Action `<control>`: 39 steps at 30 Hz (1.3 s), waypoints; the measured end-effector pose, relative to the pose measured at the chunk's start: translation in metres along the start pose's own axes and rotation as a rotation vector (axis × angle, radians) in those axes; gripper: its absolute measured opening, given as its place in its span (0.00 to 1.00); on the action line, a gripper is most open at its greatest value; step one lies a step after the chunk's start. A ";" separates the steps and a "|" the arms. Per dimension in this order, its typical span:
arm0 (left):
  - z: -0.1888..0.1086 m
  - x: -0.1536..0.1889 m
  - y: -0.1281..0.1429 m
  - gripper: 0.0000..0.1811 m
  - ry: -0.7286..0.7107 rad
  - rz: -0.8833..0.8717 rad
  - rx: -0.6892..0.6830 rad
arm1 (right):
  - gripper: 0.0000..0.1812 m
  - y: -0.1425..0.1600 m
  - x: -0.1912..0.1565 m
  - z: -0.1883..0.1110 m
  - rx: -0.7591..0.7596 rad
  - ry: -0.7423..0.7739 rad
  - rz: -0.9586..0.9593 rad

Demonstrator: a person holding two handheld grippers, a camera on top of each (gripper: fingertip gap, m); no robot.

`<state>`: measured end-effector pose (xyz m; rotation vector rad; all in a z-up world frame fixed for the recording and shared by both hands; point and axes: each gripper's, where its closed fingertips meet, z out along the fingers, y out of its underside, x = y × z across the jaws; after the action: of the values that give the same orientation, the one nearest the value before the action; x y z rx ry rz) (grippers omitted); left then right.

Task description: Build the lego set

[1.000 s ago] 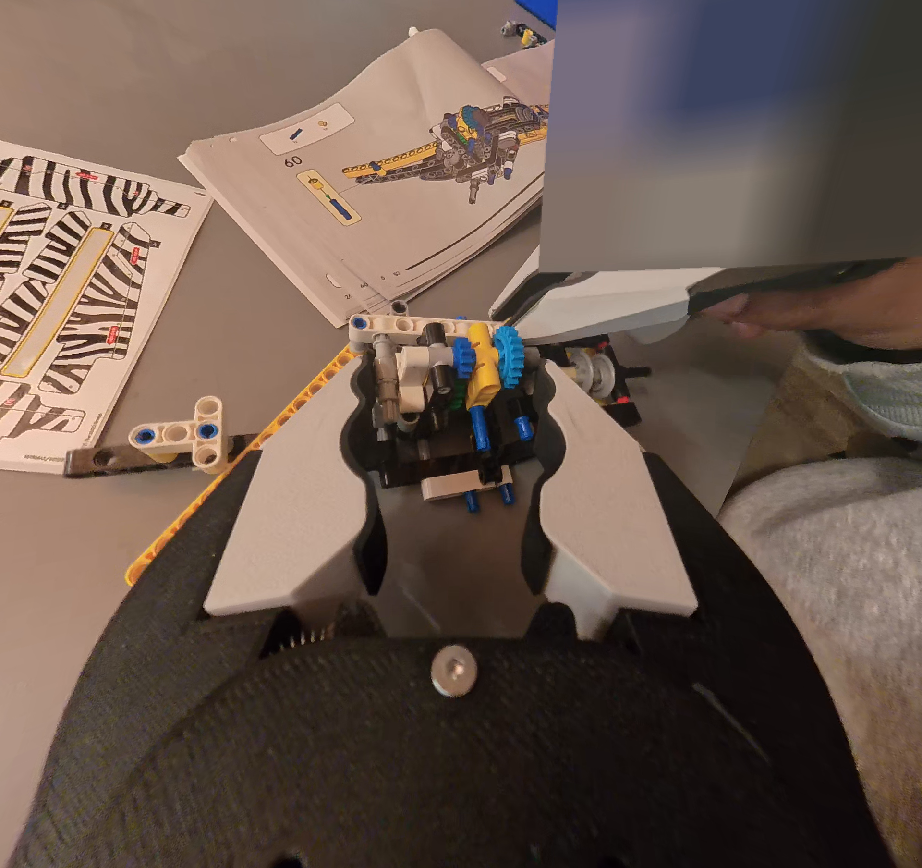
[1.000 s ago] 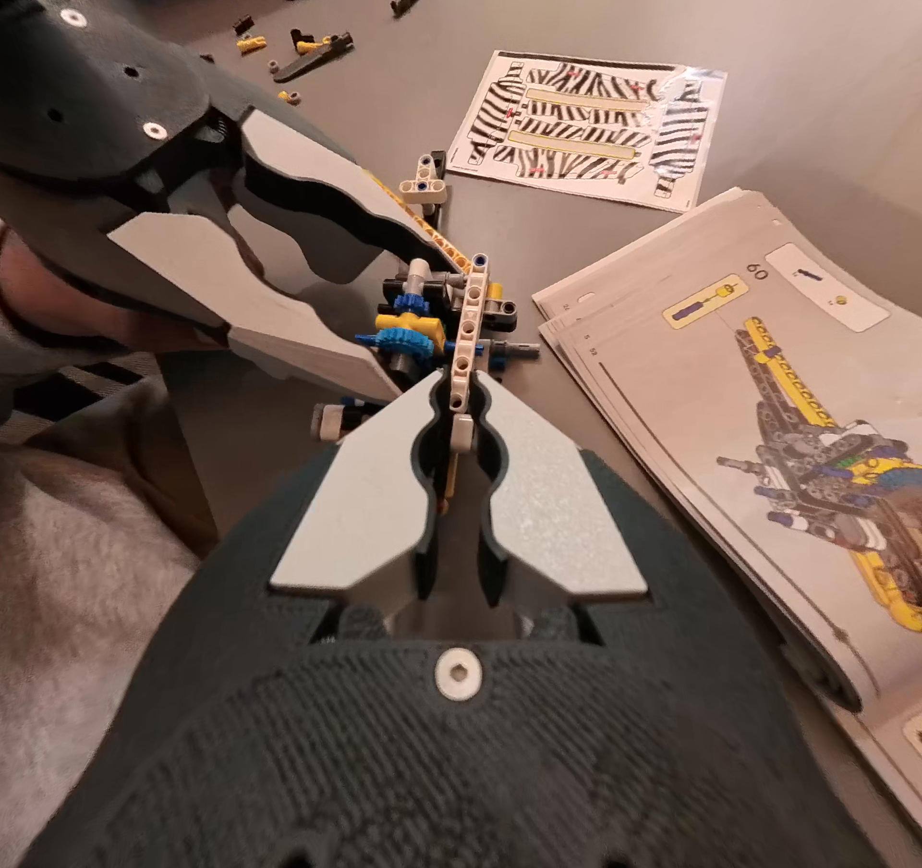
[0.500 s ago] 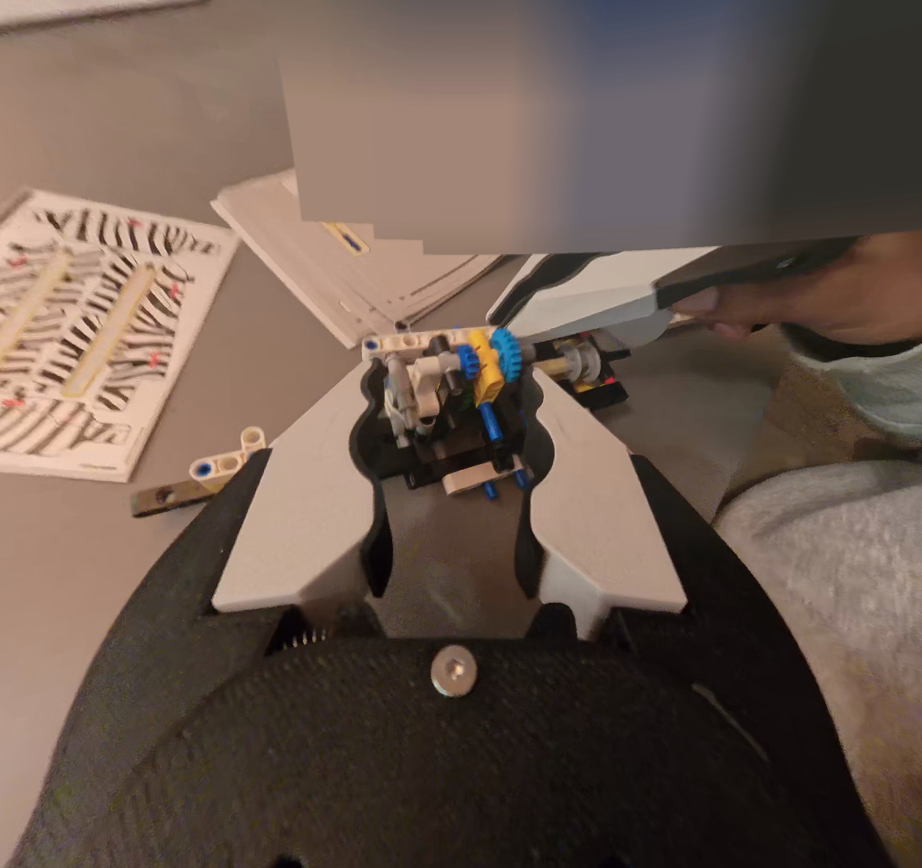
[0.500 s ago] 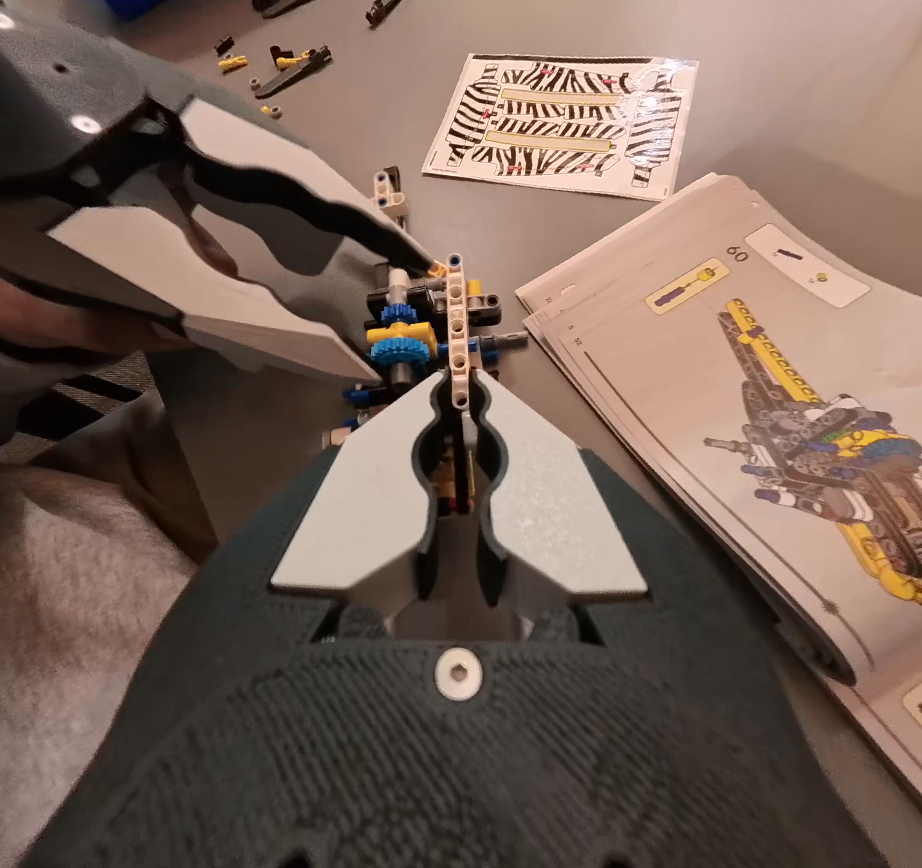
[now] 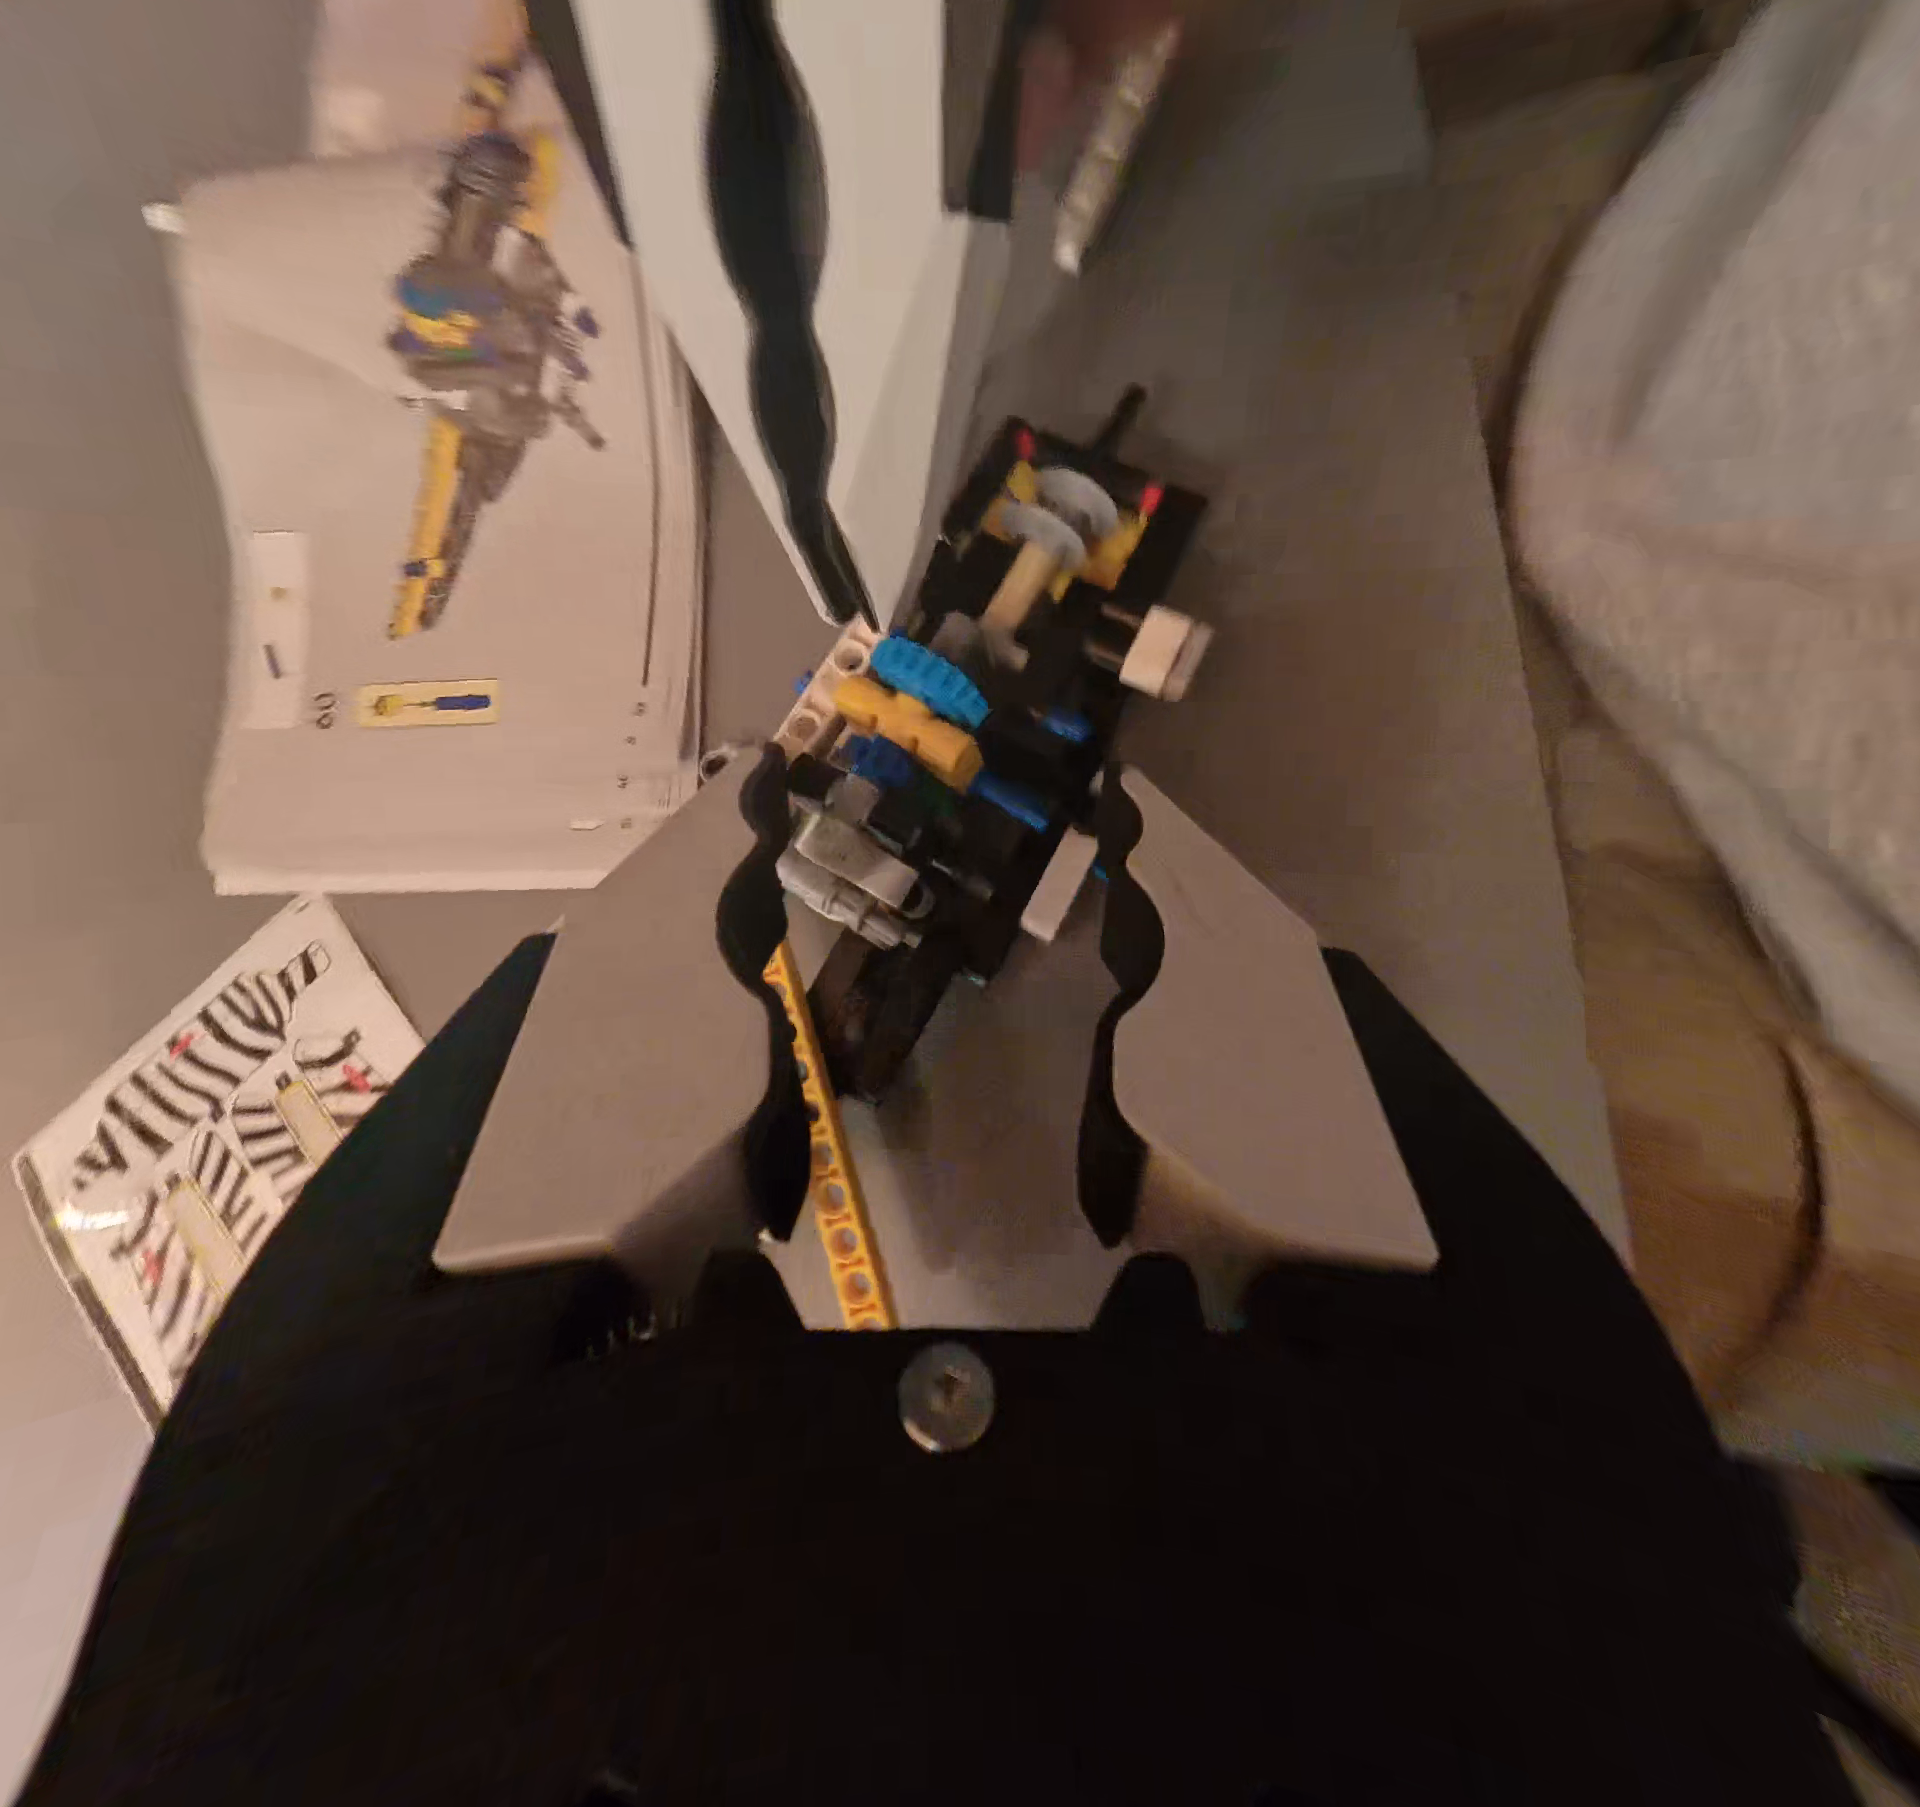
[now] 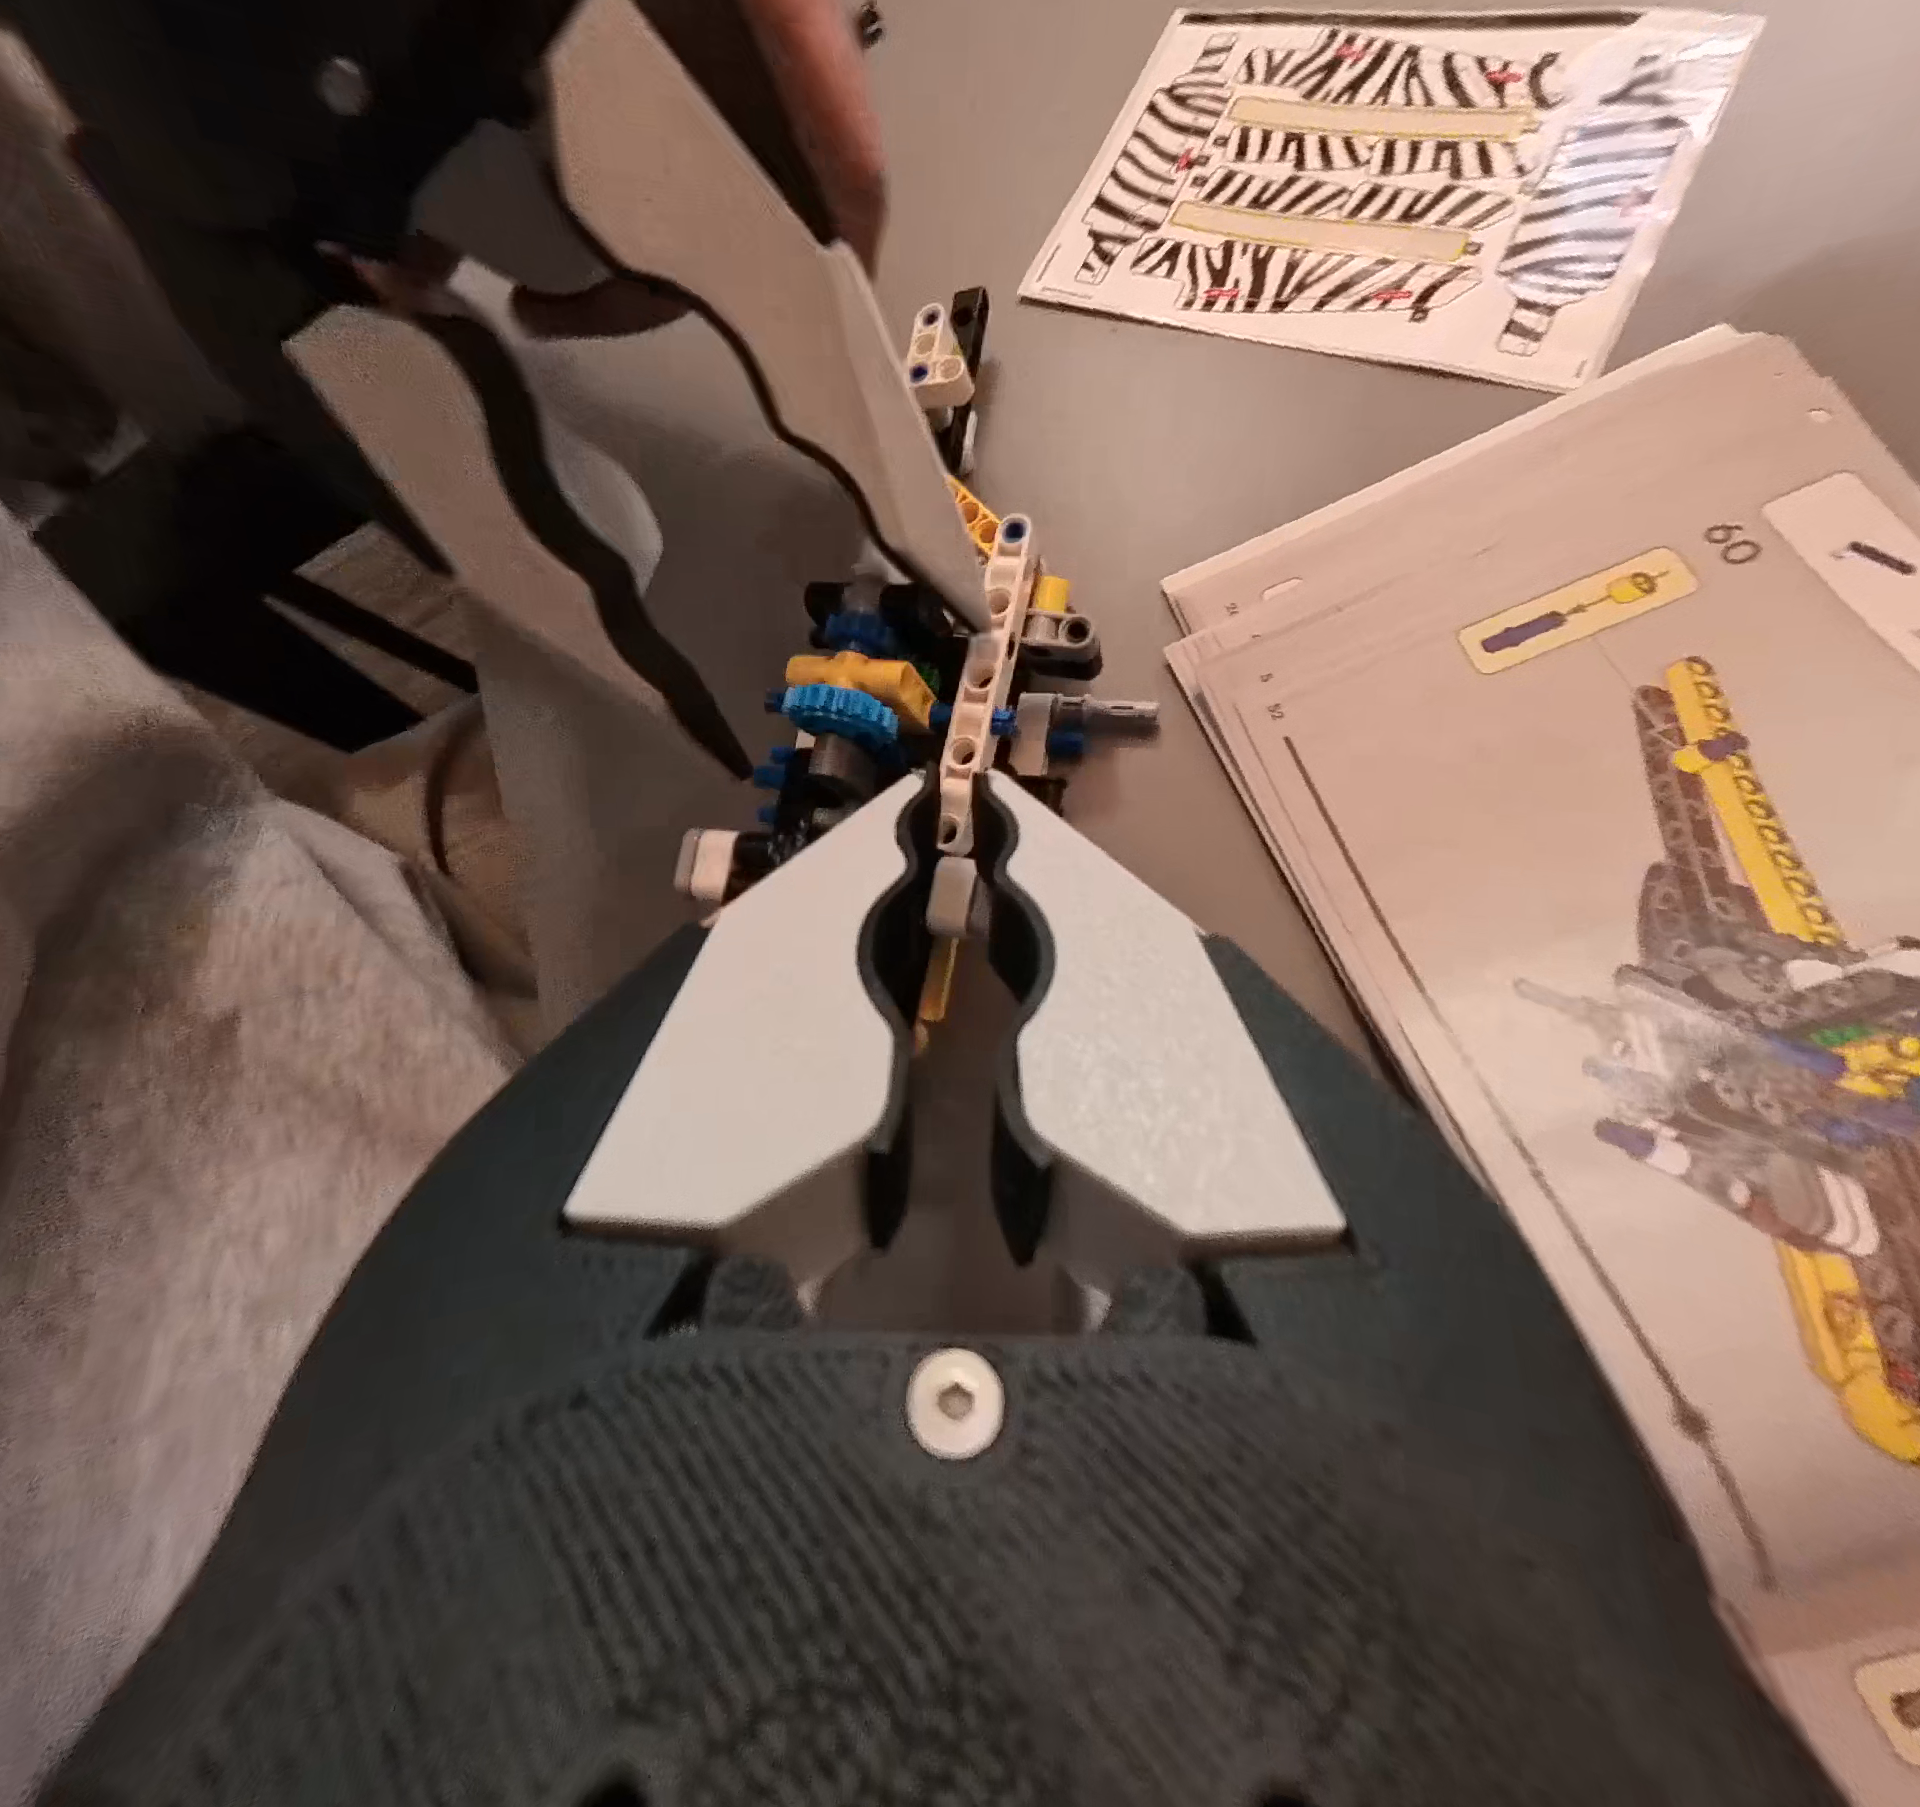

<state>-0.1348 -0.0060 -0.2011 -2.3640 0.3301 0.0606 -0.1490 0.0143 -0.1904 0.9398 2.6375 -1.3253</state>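
Observation:
The lego model [image 5: 935,718] is a black frame with blue and yellow gears and a white beam [image 6: 982,677], and it stands near the table's edge. A long yellow beam [image 5: 831,1134] runs from it under my left gripper. My left gripper [image 5: 940,781] is open, and its jaws straddle the model, which lies diagonally between them. In the right wrist view the left gripper [image 6: 860,692] comes in from the upper left, one tip against the white beam. My right gripper [image 6: 956,791] is shut on the near end of the white beam. It also shows in the left wrist view [image 5: 868,609].
An open instruction booklet [image 6: 1558,822] lies right of the model. A zebra-striped sticker sheet [image 6: 1351,168] lies beyond it. A small white piece on a black beam [image 6: 940,355] lies behind the model. A person's grey clothing [image 6: 208,1030] fills the left side.
My left gripper has swung round the model, so its view has turned and blurred and the model now sits diagonally between its jaws. My right gripper has kept its hold on the white beam.

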 end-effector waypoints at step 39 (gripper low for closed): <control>-0.005 0.010 -0.012 0.13 0.209 -0.037 0.161 | 0.07 0.003 -0.008 0.016 -0.190 -0.035 -0.084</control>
<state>-0.1221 -0.0028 -0.1909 -2.2189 0.3766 -0.2245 -0.1440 0.0000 -0.2000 0.7825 2.7432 -1.0699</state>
